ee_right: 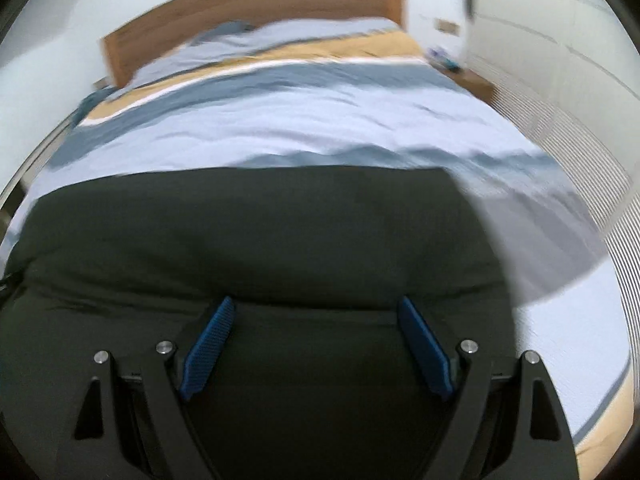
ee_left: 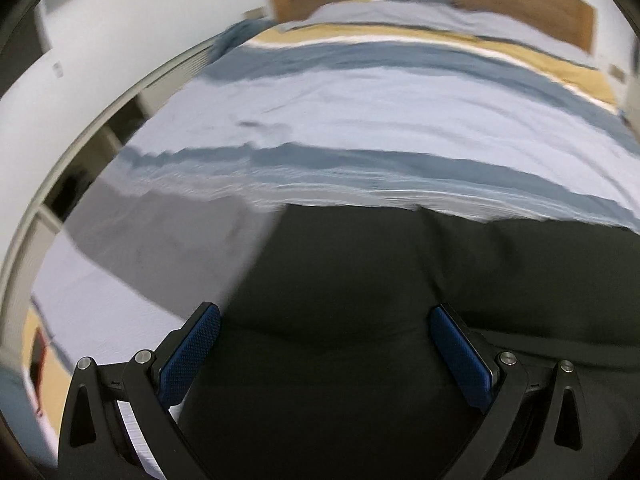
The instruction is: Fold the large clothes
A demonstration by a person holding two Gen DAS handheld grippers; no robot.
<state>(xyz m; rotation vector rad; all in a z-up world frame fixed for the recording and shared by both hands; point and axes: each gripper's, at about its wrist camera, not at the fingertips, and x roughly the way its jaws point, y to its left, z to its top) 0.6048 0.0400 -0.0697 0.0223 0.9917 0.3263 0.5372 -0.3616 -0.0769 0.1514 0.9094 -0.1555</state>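
Both grippers, L (ee_left: 325, 316) & R (ee_right: 316, 308), wide open, empty, over dark garment (ee_left: 360, 280); nightstand (ee_right: 470, 78) R view only.

Left gripper (ee_left: 325, 312) and right gripper (ee_right: 316, 304) both have fingers spread wide, holding nothing

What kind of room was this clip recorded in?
Most likely a bedroom: a bed with a striped blue duvet, a wooden headboard against the wall, and a dark garment laid on it.

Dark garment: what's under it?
The dark garment lies on the striped bed cover, which shows past its far edge and sides. Anything beneath the cloth itself is hidden.
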